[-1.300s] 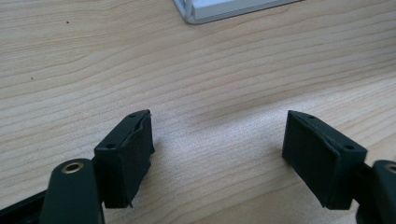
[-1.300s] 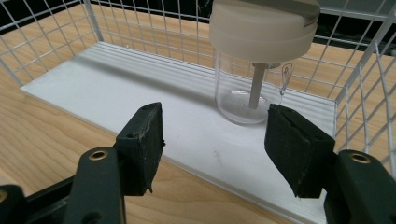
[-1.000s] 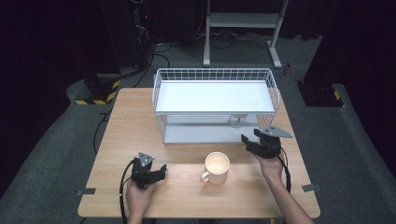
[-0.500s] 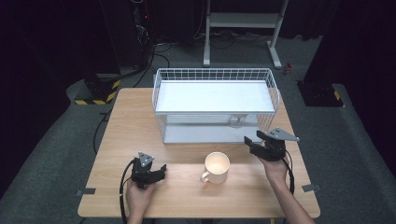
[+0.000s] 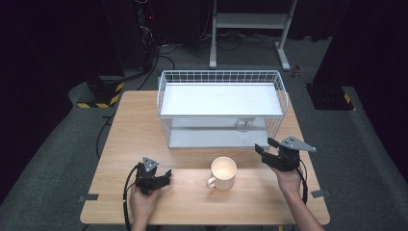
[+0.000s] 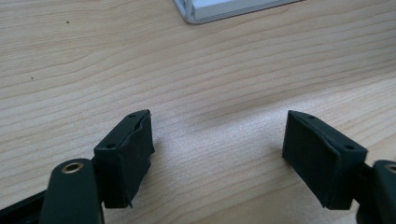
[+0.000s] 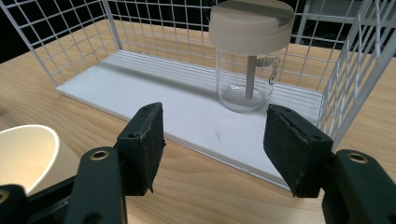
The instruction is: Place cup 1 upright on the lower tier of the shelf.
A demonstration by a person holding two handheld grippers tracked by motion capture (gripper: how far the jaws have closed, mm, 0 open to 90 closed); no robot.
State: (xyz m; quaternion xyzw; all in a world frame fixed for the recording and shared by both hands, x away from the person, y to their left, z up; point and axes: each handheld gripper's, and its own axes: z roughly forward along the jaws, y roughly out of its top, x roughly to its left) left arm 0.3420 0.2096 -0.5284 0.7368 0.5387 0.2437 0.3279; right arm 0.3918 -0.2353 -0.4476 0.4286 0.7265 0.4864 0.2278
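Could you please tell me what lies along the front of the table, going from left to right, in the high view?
Left gripper → cream mug → right gripper.

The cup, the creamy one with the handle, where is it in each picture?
High view: the cup stands near the front middle of the table, between the two grippers, handle toward the person's left.
Left gripper view: not in it.
Right gripper view: the cup's rim sits at the lower left edge, beside the jaws.
Shared landmark: the white wire rack, whose tray corner is at the top of the left gripper view.
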